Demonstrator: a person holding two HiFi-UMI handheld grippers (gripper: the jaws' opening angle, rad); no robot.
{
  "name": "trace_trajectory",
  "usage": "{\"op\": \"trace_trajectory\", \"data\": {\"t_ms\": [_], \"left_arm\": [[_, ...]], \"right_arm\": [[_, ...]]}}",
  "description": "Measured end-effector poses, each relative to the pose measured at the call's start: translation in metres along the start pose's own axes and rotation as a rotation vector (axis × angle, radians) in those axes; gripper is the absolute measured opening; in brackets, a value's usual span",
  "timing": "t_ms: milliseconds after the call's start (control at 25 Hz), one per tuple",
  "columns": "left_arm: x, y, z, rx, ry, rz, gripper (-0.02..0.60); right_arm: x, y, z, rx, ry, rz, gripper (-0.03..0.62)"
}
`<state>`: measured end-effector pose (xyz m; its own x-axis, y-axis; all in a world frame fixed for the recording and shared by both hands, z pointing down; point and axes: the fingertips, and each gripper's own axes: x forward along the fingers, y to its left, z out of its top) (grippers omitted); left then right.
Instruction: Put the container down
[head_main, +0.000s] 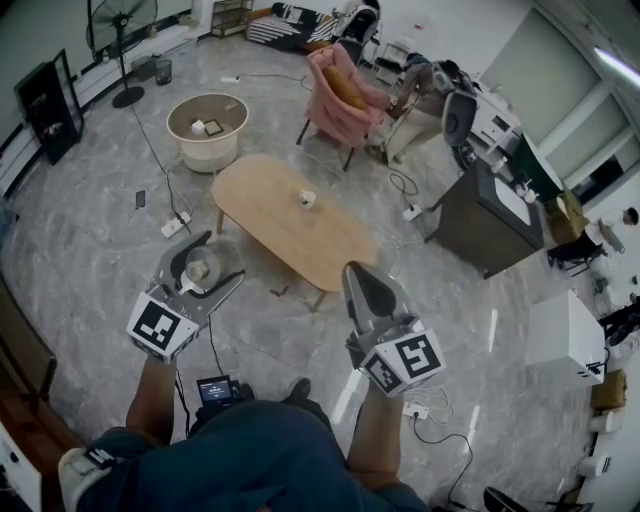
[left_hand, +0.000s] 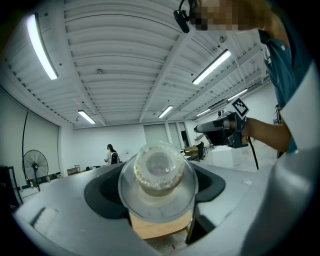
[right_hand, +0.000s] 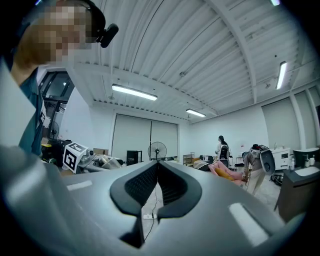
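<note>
Now carrying the container, not set down yet.
Left to right: my left gripper is clamped on the clear container, jaws wide round its body, so it hangs in the air over the floor, short of the wooden table. I'd guess I hold it level out in front so the pale stuff inside doesn't spill. The table looks like the drop spot; a small cup sits mid-top, so I'd pick a bare part near me. My right gripper has its jaws pressed together on nothing, held well apart from the container, probably just to stay clear.
</note>
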<state>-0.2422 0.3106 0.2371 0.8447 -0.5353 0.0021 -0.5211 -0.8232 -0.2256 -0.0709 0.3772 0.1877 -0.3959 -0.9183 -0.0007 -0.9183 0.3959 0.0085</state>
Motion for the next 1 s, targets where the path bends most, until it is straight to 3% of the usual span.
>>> {"op": "trace_trajectory", "data": {"t_ms": [440, 1000], "left_arm": [[0.042, 0.032, -0.013, 0.011, 0.069, 0.097, 0.336], [0.152, 0.064, -0.011, 0.018, 0.128, 0.232, 0.336]], "right_arm": [[0.057, -0.058, -0.008, 0.052, -0.03, 0.109, 0.011], [0.134, -0.185, -0.008, 0.097, -0.042, 0.255, 0.011]]}}
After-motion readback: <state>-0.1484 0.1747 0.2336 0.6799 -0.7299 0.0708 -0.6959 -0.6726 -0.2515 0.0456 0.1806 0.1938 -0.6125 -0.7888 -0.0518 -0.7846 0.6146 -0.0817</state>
